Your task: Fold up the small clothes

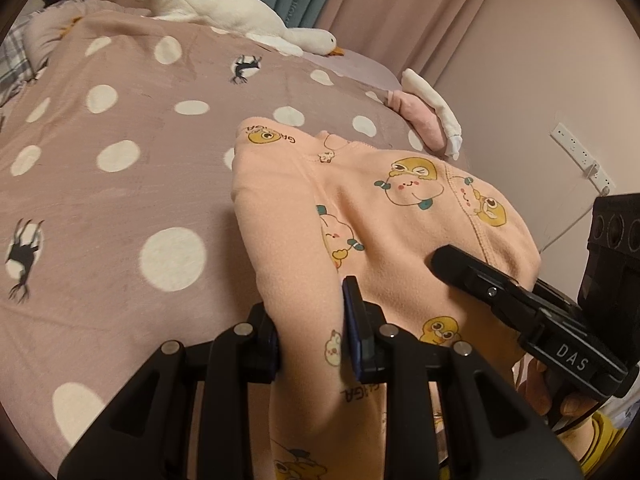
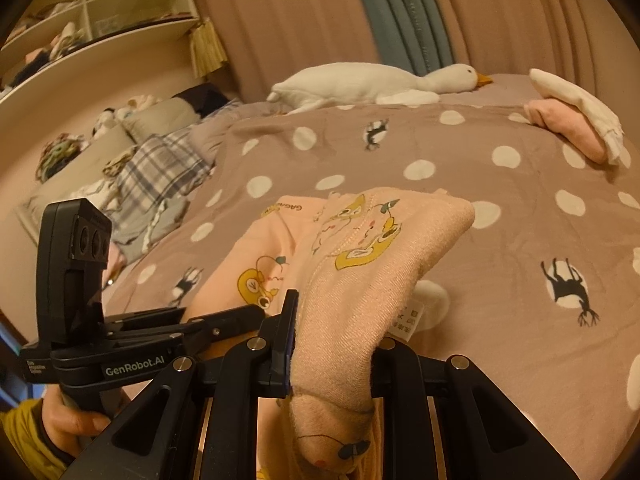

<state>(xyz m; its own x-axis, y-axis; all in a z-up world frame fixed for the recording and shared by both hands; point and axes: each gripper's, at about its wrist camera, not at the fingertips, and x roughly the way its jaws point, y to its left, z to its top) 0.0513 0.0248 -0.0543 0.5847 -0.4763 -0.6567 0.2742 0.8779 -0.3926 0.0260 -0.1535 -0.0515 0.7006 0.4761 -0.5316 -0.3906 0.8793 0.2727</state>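
I have one small peach fleece garment printed with yellow cartoon characters (image 1: 400, 216) between my two tools, lifted off the bed at the near edge while its far part drapes down onto the cover. My left tool (image 1: 316, 320) is clamped on a fold of the garment's left side; the cloth fills the gap between its two fingers and hangs below them. My right tool (image 2: 332, 344) is clamped on a thick bunched roll of the same garment, with a white care label (image 2: 408, 318) showing just beside the right-hand finger. In the left wrist view the right tool comes in from the right, its black tip lying against the fabric, and a hand (image 1: 560, 392) grips its handle. In the right wrist view a hand (image 2: 68, 420) in a yellow sleeve holds the left tool's handle.

Under the garment lies one dusty-pink bedcover with white polka dots and black animal figures (image 1: 120, 128). Near the far right corner of the bed I count two folded pieces stacked together: one pink (image 2: 568, 128) and one white (image 2: 580, 104) lying over it. One white plush goose (image 2: 380, 84) lies along the far edge, before pink curtains (image 2: 280, 20). One checked grey cloth (image 2: 160, 168) lies at the left.
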